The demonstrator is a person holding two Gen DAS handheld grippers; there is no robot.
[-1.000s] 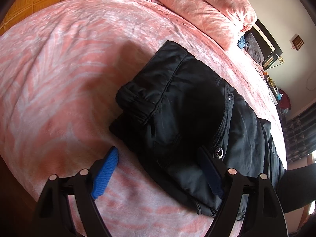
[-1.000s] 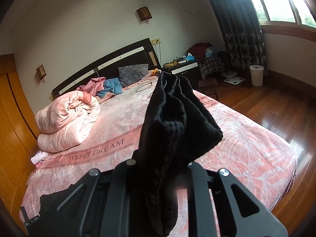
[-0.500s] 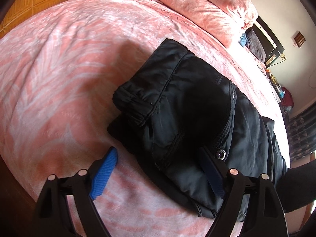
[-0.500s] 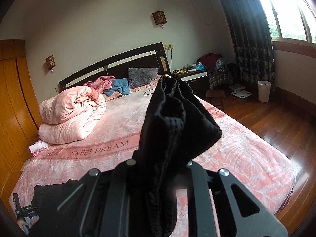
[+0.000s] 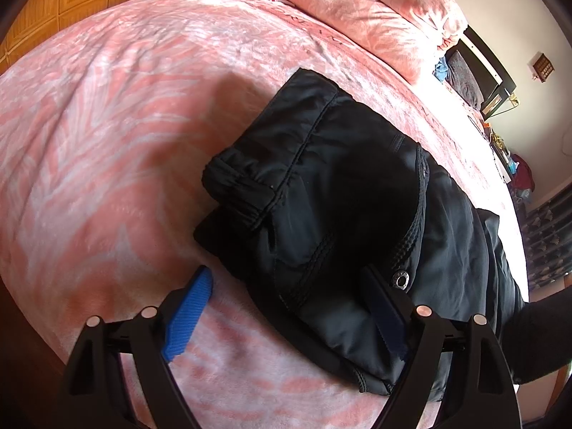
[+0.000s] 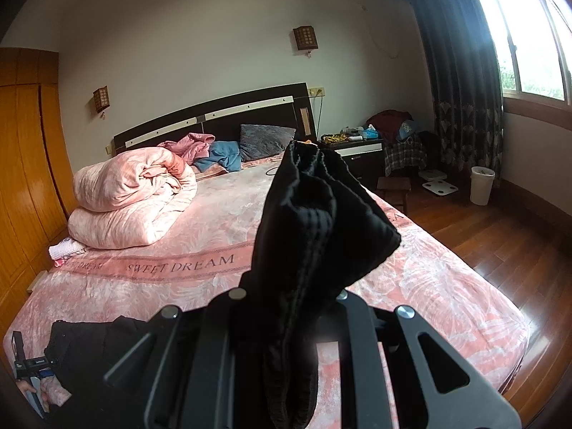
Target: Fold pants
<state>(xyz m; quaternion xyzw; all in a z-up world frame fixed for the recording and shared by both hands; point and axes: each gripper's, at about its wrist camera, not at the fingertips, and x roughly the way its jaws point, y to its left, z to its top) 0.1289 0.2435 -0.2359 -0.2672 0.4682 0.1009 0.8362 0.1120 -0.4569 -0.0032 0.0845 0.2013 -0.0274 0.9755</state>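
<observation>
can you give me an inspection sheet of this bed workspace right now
surface: pink bedspread, printed band across it
job's things: black pants, waist end flat on the bed, bunched leg end lifted
clutter: rolled pink duvet, pink and blue clothes, grey pillow by the headboard
grippers: left gripper jaws open over the pants; right gripper shut on the leg end
cables: dark cord on the bed near the pillow
surroundings: bedside table, bin, curtain, wood floor

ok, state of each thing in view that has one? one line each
pants: partly folded on the bed, one end bunched and lifted
left tool: open, blue pad on the bedspread, other pad over the pants
right tool: shut on the pants' bunched end
duvet: rolled up near the headboard
curtain: drawn aside, window uncovered
</observation>
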